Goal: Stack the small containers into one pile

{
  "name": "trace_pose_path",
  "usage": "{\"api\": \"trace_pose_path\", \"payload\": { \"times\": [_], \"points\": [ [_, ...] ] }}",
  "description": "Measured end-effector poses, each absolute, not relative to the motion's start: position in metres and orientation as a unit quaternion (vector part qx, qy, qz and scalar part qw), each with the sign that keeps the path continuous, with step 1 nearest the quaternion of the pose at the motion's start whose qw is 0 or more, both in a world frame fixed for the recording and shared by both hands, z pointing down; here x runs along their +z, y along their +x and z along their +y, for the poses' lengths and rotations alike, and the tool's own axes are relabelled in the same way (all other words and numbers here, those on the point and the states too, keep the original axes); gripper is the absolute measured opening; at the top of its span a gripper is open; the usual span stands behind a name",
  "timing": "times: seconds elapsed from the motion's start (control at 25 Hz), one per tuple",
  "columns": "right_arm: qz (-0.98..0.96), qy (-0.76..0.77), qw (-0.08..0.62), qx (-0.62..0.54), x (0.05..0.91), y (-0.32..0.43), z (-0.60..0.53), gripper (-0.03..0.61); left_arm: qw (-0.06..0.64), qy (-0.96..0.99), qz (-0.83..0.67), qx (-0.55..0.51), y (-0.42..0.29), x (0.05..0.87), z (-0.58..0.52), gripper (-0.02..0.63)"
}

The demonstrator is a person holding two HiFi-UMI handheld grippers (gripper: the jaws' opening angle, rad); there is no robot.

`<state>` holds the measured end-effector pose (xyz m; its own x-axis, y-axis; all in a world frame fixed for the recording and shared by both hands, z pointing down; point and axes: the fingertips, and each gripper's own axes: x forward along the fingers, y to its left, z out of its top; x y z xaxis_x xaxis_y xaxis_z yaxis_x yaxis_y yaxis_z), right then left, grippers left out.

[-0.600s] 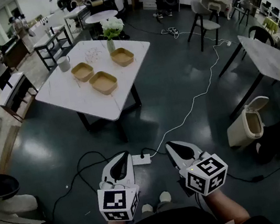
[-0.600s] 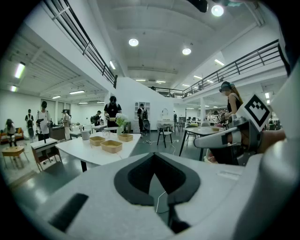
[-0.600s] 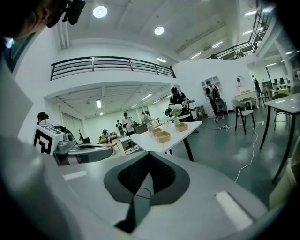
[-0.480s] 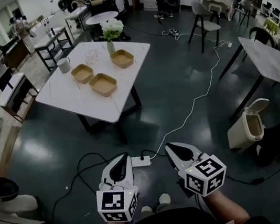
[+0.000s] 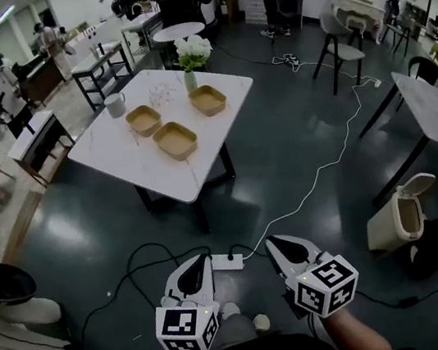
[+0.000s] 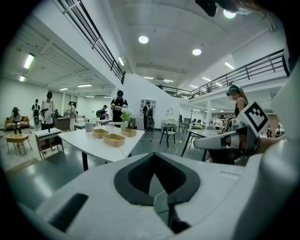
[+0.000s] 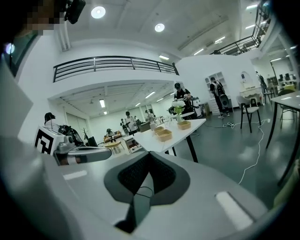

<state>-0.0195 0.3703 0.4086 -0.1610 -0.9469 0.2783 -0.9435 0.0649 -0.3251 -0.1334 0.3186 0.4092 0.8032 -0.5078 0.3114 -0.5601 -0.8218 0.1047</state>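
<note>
Three shallow tan containers stand apart on a white table (image 5: 115,150) across the room: one on the left (image 5: 143,119), one nearer (image 5: 175,140), one on the right (image 5: 208,99). The left gripper view shows them far off (image 6: 114,139), and so does the right gripper view (image 7: 164,135). My left gripper (image 5: 200,261) and right gripper (image 5: 273,241) hang low over the dark floor, well short of the table. Both are shut with nothing between their jaws, tips meeting in the left gripper view (image 6: 152,154) and in the right gripper view (image 7: 149,153).
On the table also stand a vase of white flowers (image 5: 190,54), a grey mug (image 5: 115,104) and a clear glass (image 5: 160,95). A power strip (image 5: 227,261) and cables lie on the floor ahead. A beige bin (image 5: 401,218) stands at the right. People stand at the back.
The table and containers sit slightly lower and further right in the head view, as the person has moved towards them. Both grippers stay shut and low.
</note>
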Motion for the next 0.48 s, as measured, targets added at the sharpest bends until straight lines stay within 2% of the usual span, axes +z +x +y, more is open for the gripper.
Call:
{"api": "trace_pose_path", "payload": {
  "times": [0.48],
  "points": [
    [0.728, -0.645, -0.002, -0.231, 0.419, 0.005, 0.316, -0.003, 0.096, 0.943, -0.286, 0.138, -0.107, 0.419, 0.258, -0.005]
  ]
}}
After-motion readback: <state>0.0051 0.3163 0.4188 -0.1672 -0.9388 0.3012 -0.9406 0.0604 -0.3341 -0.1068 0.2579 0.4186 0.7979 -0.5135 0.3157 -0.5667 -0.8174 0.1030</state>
